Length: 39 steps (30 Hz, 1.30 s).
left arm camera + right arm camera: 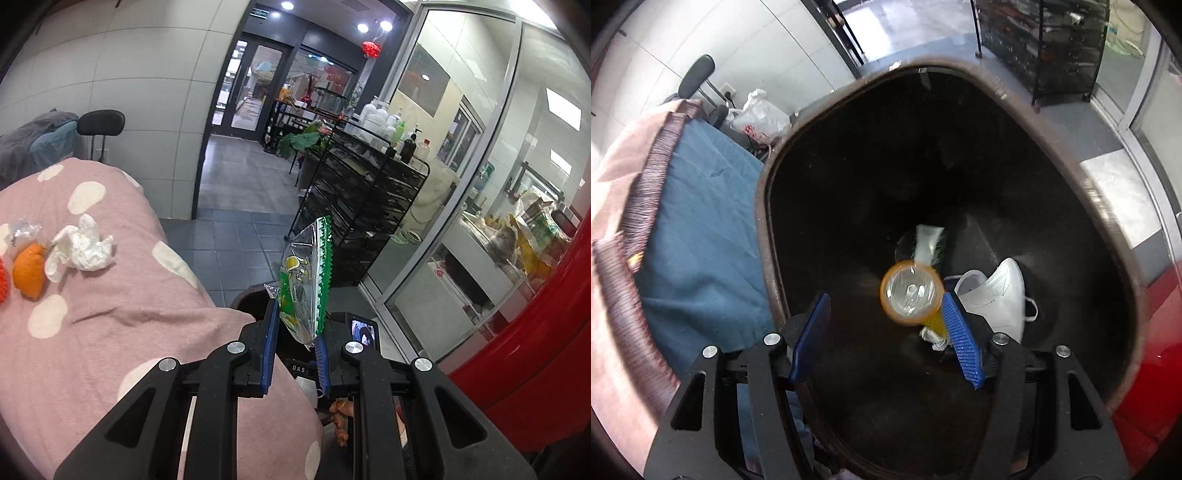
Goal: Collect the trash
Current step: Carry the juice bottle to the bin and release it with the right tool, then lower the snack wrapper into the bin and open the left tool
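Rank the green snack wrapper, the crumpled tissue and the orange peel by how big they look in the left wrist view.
1. green snack wrapper, though it sits much nearer the camera, so its true size is unsure
2. crumpled tissue
3. orange peel

A pink blanket [122,295] with white spots is seen. An orange fruit [28,271] and white crumpled tissue [83,249] are laid on it. A clear wrapper [304,280] is edged in green, with yellow marks. A white mask [995,295] and an orange-rimmed clear cup [911,293] are seen in the dark bin [768,236].
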### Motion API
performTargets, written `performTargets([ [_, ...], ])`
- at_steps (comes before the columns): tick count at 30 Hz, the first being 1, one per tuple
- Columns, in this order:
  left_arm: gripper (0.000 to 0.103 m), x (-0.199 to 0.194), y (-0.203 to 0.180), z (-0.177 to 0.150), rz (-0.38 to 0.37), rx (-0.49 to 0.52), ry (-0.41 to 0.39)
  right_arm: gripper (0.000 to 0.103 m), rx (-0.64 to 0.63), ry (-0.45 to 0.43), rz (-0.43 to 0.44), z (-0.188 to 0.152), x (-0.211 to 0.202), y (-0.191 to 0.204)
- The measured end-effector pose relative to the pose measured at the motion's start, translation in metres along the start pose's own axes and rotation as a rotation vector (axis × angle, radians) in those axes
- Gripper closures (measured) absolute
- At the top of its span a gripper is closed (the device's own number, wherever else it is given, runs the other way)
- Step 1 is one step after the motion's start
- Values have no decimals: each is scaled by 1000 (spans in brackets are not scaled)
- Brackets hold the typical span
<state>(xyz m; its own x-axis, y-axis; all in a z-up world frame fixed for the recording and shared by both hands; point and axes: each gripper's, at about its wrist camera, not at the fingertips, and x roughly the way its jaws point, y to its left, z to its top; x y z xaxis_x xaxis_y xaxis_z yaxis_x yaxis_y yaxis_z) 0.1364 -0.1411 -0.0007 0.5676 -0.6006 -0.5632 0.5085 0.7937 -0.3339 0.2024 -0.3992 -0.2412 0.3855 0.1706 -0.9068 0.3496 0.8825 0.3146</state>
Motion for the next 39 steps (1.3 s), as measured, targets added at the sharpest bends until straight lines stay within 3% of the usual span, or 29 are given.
performTargets([
  [3, 85, 14, -7, -2, -19, 15, 34, 39, 5, -49, -6, -5, -19, -4],
  [6, 85, 32, -16, -4, -34, 35, 78, 32, 2, -112, -38, -9, -40, -10],
  [13, 85, 73, -35, -13, -38, 93, 169, 22, 49, -245, -154, -9, -86, -35],
  [22, 85, 115, -47, -26, -21, 147, 279, 20, 131, -277, -175, -6, -106, -69],
  [24, 76, 118, -48, -29, -15, 160, 290, 20, 136, -274, -172, -5, -107, -72],
  [26, 43, 118, -46, -31, -8, 157, 289, 20, 142, -274, -167, -4, -108, -74],
  [28, 26, 114, -43, -31, 1, 145, 264, 19, 145, -275, -165, -3, -107, -74],
  [34, 15, 110, -42, -29, 10, 144, 245, 17, 139, -283, -153, -2, -109, -69],
  [39, 13, 103, -42, -27, -9, 138, 232, 15, 128, -291, -146, -2, -114, -63],
])
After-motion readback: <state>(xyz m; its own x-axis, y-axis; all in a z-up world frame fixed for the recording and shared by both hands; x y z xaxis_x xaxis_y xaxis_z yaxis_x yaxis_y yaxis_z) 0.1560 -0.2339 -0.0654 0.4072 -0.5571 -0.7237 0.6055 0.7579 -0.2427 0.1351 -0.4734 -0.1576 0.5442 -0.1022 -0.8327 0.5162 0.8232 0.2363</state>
